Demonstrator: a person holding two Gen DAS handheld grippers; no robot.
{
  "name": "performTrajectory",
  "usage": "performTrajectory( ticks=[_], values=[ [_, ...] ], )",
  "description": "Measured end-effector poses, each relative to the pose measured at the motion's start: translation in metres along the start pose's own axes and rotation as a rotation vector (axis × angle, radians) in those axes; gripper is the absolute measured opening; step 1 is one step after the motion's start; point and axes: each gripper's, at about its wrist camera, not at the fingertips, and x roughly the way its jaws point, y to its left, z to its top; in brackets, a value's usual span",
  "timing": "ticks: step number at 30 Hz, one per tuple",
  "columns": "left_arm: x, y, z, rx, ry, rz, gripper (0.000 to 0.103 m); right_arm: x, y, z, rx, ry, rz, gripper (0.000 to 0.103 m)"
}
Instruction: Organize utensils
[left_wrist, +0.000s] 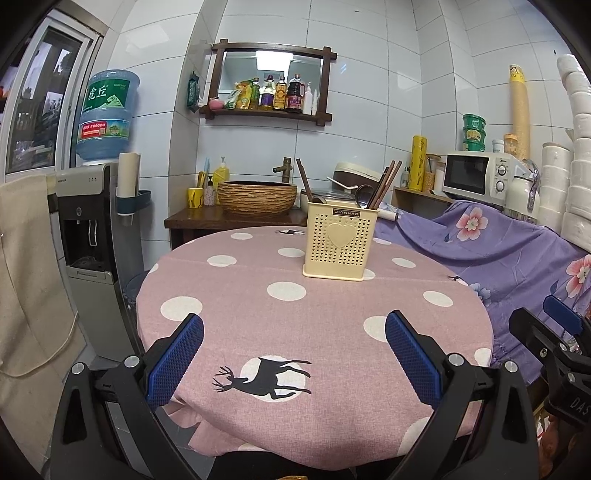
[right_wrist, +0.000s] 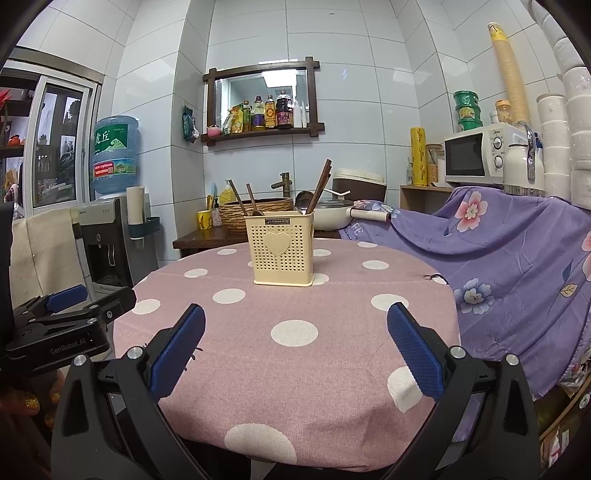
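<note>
A cream perforated utensil holder (left_wrist: 340, 242) with a heart on its front stands upright toward the far side of the round pink polka-dot table (left_wrist: 258, 325). It also shows in the right wrist view (right_wrist: 282, 251). Brown chopsticks (left_wrist: 388, 182) and a metal spoon (left_wrist: 364, 195) stick out of it, and they show in the right wrist view too, chopsticks (right_wrist: 321, 188) and spoon (right_wrist: 303, 202). My left gripper (left_wrist: 294, 325) is open and empty above the table's near edge. My right gripper (right_wrist: 296, 315) is open and empty, also at the near side.
A purple floral cloth (right_wrist: 517, 251) covers furniture to the right. A water dispenser (left_wrist: 92, 236) stands at the left. Behind the table are a wooden stand with a woven basin (left_wrist: 256, 195), a pot (right_wrist: 332, 214) and a microwave (right_wrist: 480, 155).
</note>
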Motion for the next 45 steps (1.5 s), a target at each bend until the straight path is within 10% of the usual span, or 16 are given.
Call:
performTrajectory(
  ticks=[45],
  values=[
    [-0.0002, -0.0021, -0.0003, 0.019, 0.001, 0.001, 0.097, 0.0009, 0.0019, -0.0010, -0.007, 0.002, -0.001, 0.097]
  ],
)
